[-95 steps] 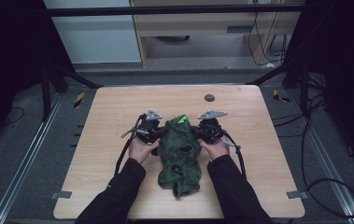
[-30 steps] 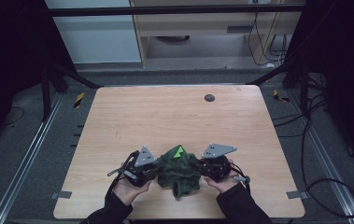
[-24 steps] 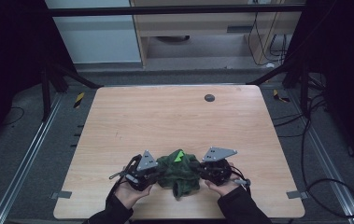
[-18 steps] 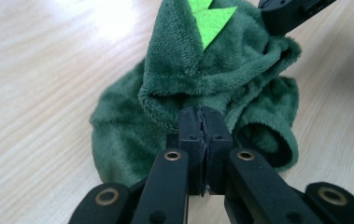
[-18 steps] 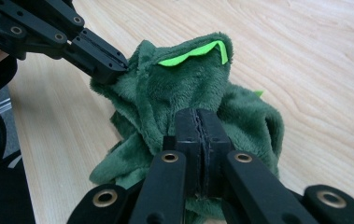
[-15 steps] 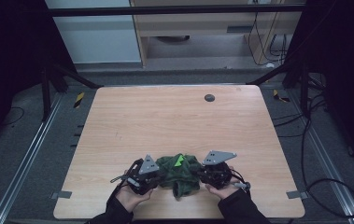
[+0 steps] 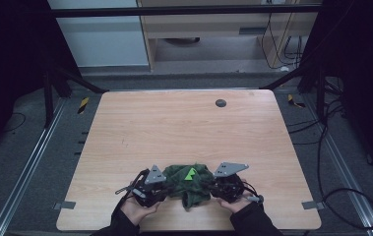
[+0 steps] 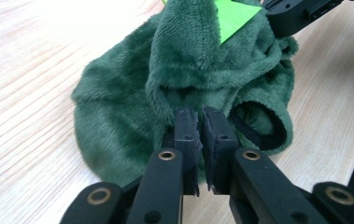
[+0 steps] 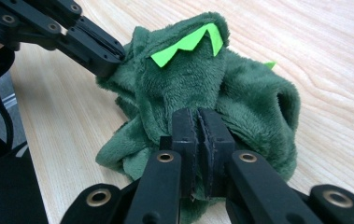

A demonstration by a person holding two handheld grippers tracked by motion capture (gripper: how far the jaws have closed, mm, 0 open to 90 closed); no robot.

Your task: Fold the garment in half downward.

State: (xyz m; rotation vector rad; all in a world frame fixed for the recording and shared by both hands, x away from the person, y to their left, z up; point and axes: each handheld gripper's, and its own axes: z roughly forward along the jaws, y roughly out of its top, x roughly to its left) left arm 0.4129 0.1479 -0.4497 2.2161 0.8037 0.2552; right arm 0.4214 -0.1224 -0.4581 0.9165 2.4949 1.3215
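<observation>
- A crumpled dark green plush garment (image 7: 189,180) with bright green felt spikes (image 9: 188,42) lies bunched on the near edge of the light wooden table (image 7: 174,123), between the person's two hands.
- A black-lined cuff opening (image 8: 258,126) of the garment faces the left gripper's camera.
- The left gripper (image 8: 199,133) touches the garment's left side; its black jaws have just been opening and now stand a narrow slit apart, their tips against the plush with no fold clearly pinched.
- The right gripper (image 9: 198,135) meets the garment's right side; its jaws have also just been opening, nearly together, with the tips sunk in the fleece.
- A hand (image 7: 137,209) holds each gripper at the table's near edge.
- A small dark round disc (image 7: 220,103) sits far back on the table, well apart.
</observation>
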